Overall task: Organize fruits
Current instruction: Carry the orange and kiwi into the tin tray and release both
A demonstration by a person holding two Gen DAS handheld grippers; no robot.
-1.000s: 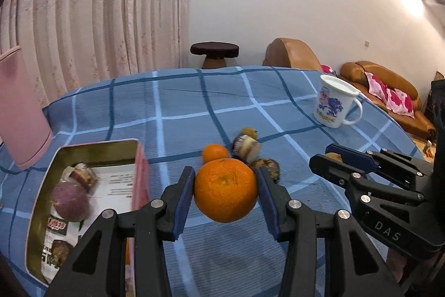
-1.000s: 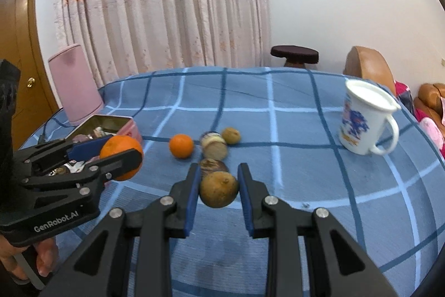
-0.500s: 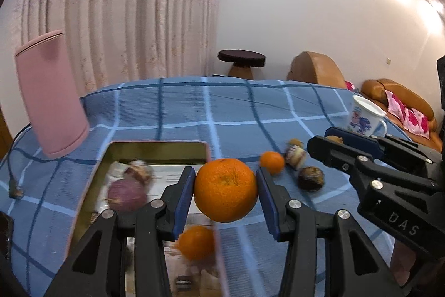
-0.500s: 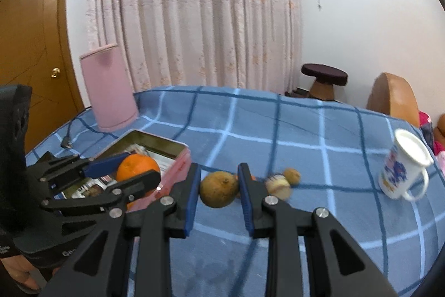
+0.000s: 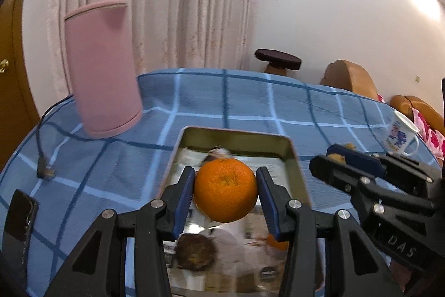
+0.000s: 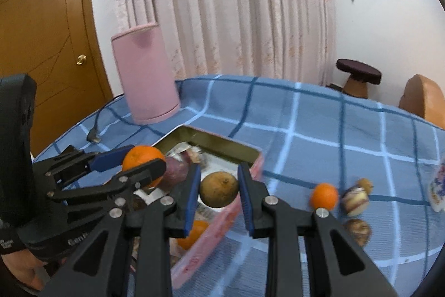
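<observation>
Left wrist view looks forward and down along its own claw (image 5: 225, 195), close over the open tin (image 5: 292, 157). Right wrist view sits beside it, facing likewise, angled toward the tin's right wall (image 6: 222, 224). Both share the tin, pink cylinder (image 5: 103, 68), checked desk (image 5: 250, 102) and curtain (image 6: 222, 4).

Bright room, wall glare, motion blur, fisheye
</observation>
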